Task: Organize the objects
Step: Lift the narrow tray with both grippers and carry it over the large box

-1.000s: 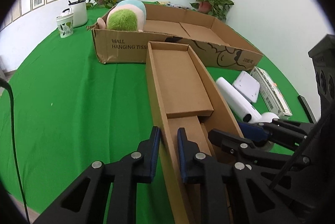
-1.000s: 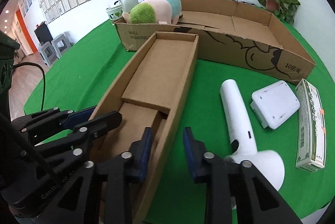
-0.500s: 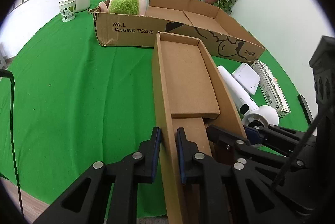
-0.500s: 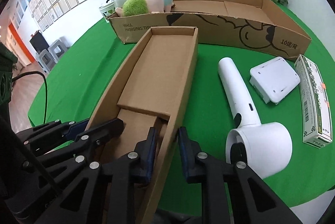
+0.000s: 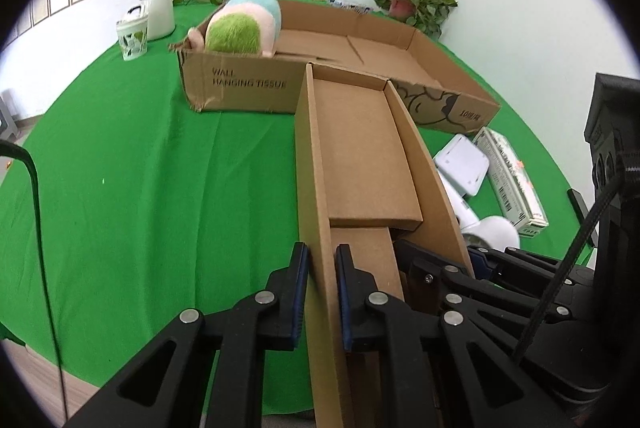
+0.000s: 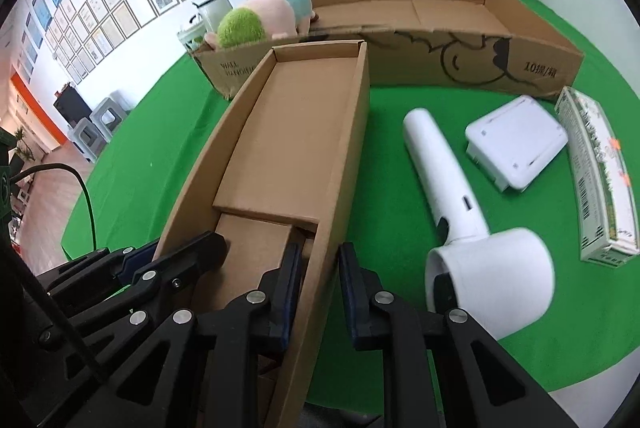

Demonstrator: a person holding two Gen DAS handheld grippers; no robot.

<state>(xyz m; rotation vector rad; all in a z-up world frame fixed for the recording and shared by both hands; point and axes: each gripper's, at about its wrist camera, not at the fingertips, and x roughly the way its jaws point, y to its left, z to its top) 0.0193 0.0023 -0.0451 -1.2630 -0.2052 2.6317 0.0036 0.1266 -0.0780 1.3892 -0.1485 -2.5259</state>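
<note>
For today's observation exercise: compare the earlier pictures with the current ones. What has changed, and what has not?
Both grippers closed: left gripper and right gripper now clamp opposite side walls of the narrow cardboard box. The hair dryer, white device and plush toy stayed put.

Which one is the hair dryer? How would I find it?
Start at the long narrow cardboard box on the green table. Just right of it lies the hair dryer, white like the flat square box beside it, but with a long handle and a fat round head.
</note>
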